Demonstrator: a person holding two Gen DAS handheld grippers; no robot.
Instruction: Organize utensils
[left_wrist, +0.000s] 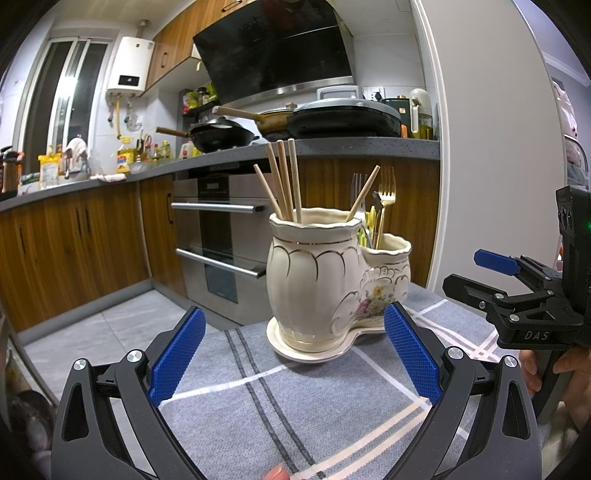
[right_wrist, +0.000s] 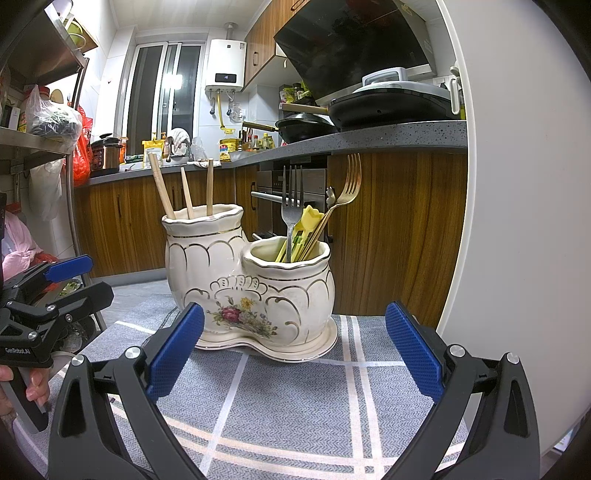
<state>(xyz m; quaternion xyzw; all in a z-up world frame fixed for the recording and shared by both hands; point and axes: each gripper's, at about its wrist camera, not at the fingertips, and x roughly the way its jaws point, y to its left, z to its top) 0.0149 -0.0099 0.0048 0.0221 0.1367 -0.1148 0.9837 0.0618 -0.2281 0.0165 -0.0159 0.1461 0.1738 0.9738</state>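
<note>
Both grippers, left (left_wrist: 294, 354) and right (right_wrist: 294, 350), spread wide and empty, face the two-cup ceramic utensil holder (right_wrist: 251, 288) standing dead ahead on the checked cloth (right_wrist: 295, 406); chopsticks (left_wrist: 284, 181) and forks (right_wrist: 291, 199) stand near-vertical, neither hand evidently nearer.

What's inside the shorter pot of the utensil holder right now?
The shorter pot holds a silver fork, a gold fork and a yellow-green utensil. Their lower ends are hidden by the wall.

Pans (left_wrist: 221, 136) on countertop (left_wrist: 332, 147); oven (left_wrist: 218, 229) below.
</note>
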